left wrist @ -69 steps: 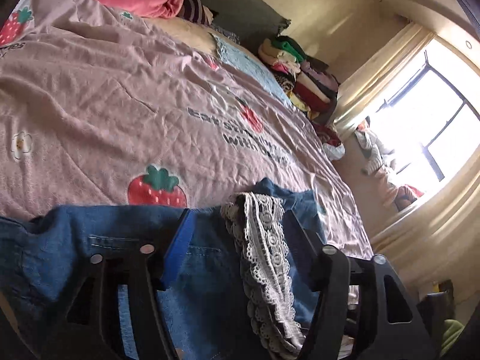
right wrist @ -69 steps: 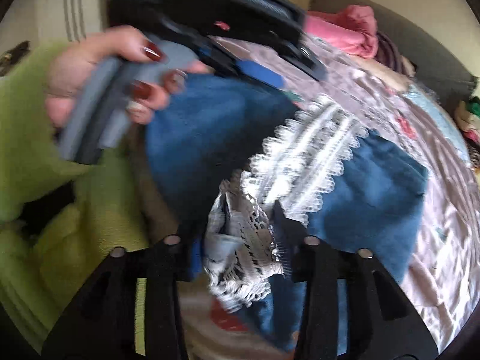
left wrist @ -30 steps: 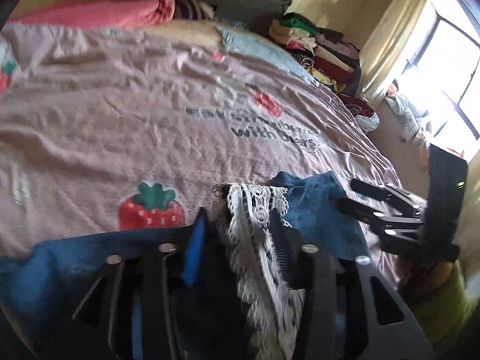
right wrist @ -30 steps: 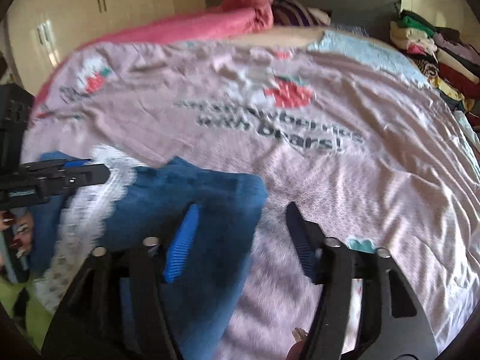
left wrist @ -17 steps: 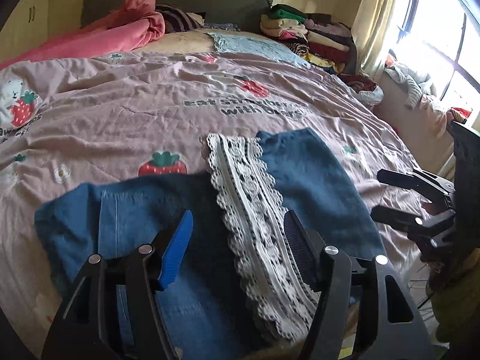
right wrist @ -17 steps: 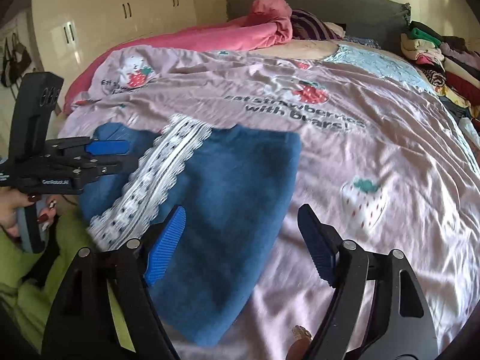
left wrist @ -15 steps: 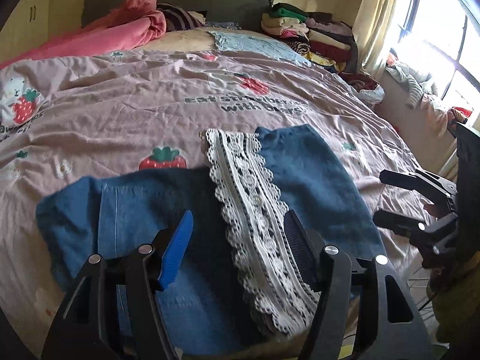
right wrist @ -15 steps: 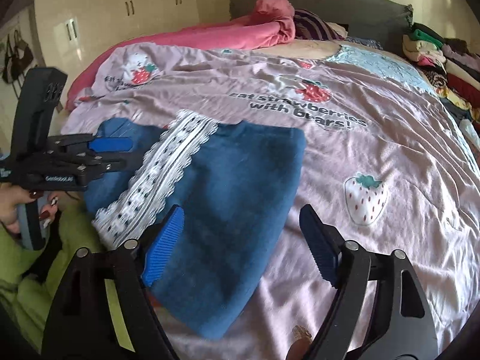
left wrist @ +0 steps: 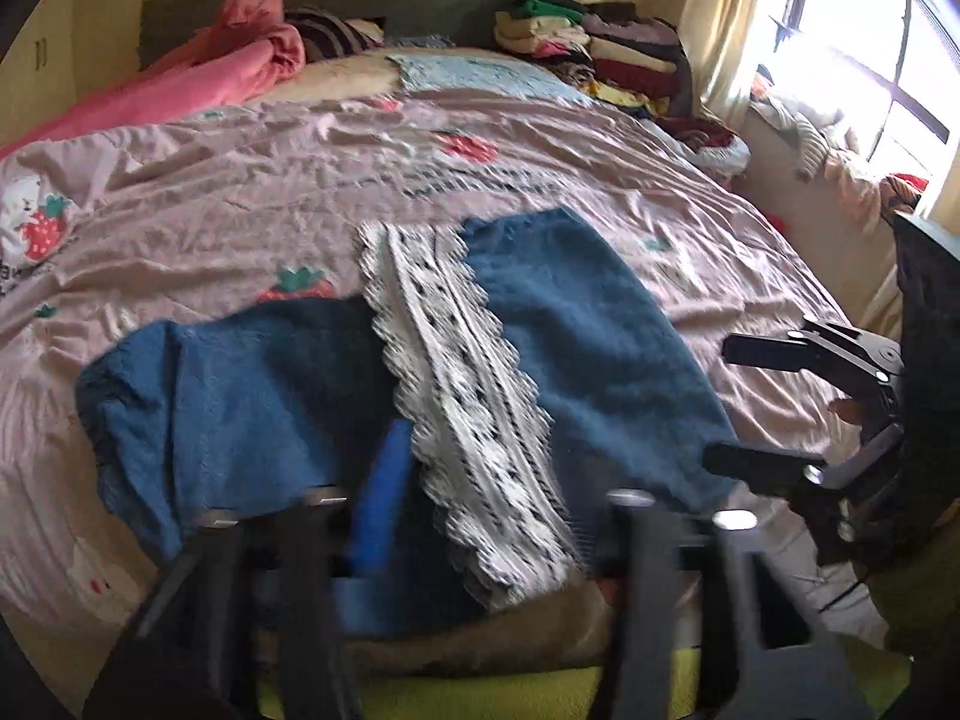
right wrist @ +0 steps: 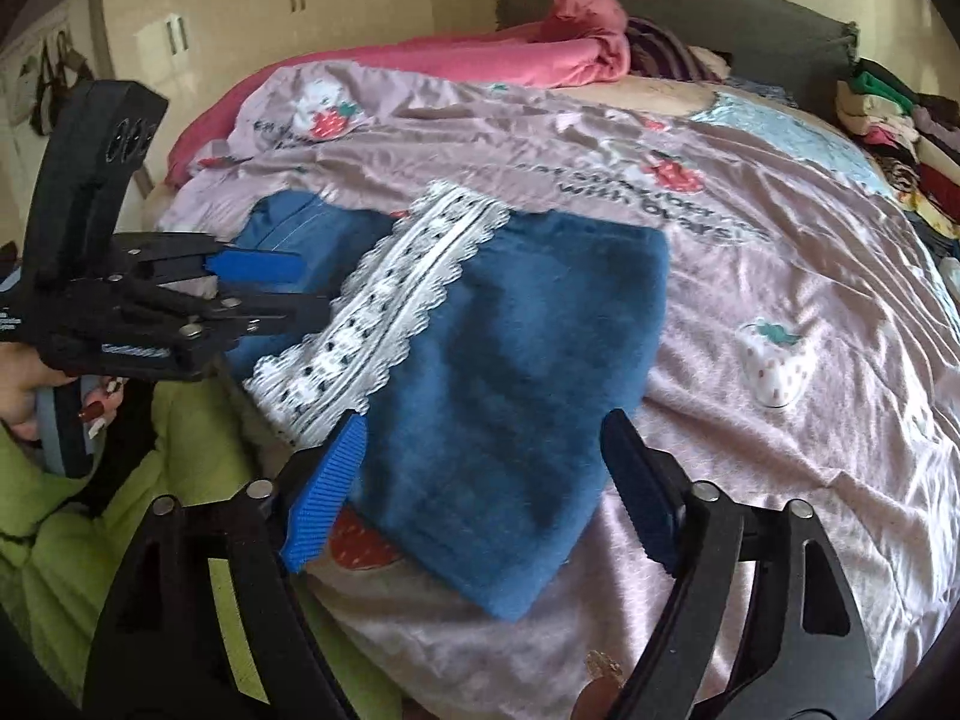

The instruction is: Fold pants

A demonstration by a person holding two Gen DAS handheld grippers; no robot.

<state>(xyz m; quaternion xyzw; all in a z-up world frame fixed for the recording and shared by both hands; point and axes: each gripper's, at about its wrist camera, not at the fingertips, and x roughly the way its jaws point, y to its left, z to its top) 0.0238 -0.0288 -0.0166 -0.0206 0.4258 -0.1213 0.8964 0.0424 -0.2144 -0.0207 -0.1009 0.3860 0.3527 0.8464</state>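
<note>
Both grippers have drawn back toward the near edge of the bed since a second ago, when the left one had the lace strip between its fingers; the pants (left wrist: 576, 348) now lie released on the pink strawberry bedspread (left wrist: 240, 192), folded over, with the white lace trim (left wrist: 456, 372) running diagonally across the blue denim.

Seen from the left wrist, the left gripper (left wrist: 480, 510) hovers over the near hem, its image blurred. Its jaws are closing, with the lace strip's near end showing between the blue pad and the dark one, though the pads do not press on the cloth. Off to the right of these fingers, the right gripper (left wrist: 774, 408) hangs beside the pants' edge.

From the right wrist, the right gripper (right wrist: 480, 480) sits above the near corner of the folded denim, jaws closing yet still wide apart, with the cloth lying under the gap and neither pad touching it. Left of its fingers, a hand (right wrist: 24, 384) with painted nails holds the left gripper's handle, a green sleeve (right wrist: 120, 510) below it. Beyond the fingertips lie a pink blanket (right wrist: 480, 60) and stacked clothes (left wrist: 588, 42).
</note>
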